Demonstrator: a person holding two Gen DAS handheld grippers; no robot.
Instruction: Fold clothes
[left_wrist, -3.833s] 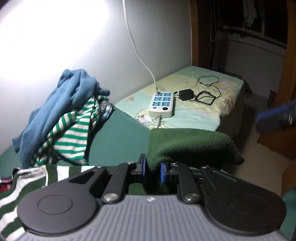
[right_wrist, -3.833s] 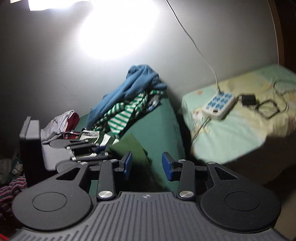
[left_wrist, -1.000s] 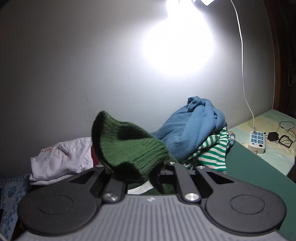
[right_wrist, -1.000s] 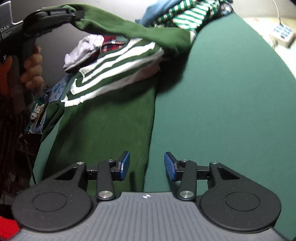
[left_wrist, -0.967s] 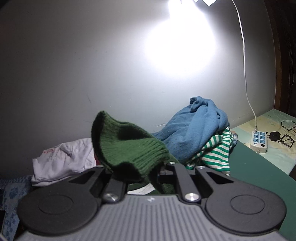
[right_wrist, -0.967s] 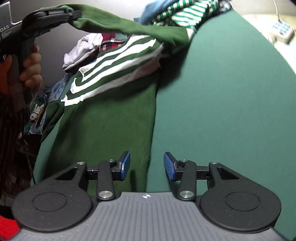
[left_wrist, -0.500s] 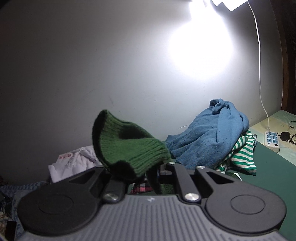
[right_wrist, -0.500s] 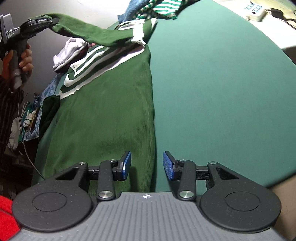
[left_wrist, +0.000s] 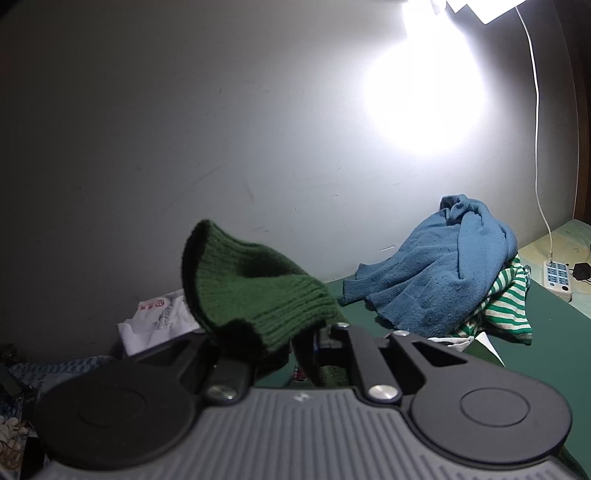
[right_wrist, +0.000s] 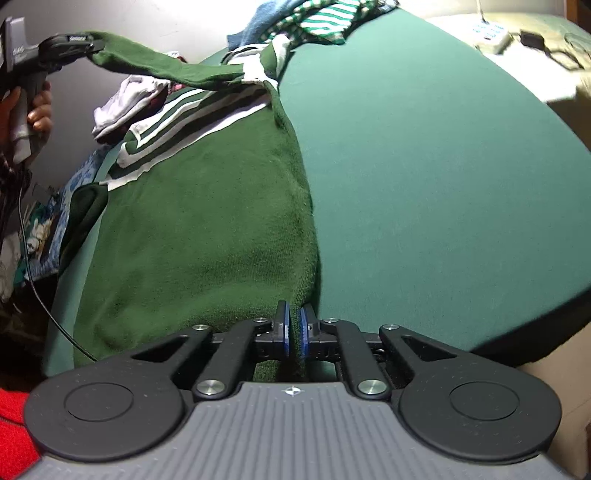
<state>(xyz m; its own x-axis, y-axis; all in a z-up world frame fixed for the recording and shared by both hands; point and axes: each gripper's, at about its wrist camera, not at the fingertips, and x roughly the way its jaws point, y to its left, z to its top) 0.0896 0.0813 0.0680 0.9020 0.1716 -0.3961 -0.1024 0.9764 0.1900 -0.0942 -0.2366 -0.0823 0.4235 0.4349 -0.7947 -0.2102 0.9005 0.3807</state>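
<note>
Right wrist view: one green sweater (right_wrist: 207, 221) lies lengthwise on the green table (right_wrist: 424, 166), its long axis running away from the right hand-held gripper (right_wrist: 293, 332), clamped on the near hem corner. The left hand-held gripper (right_wrist: 92, 46), raised far left, grips the sleeve cuff (left_wrist: 251, 291). Two hand-held grippers, one sweater, one heap (left_wrist: 454, 273) of blue and striped clothes behind.

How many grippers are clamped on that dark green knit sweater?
2. The left gripper holds the dark green knit sweater's sleeve cuff up high; the right gripper pinches its near hem.
</note>
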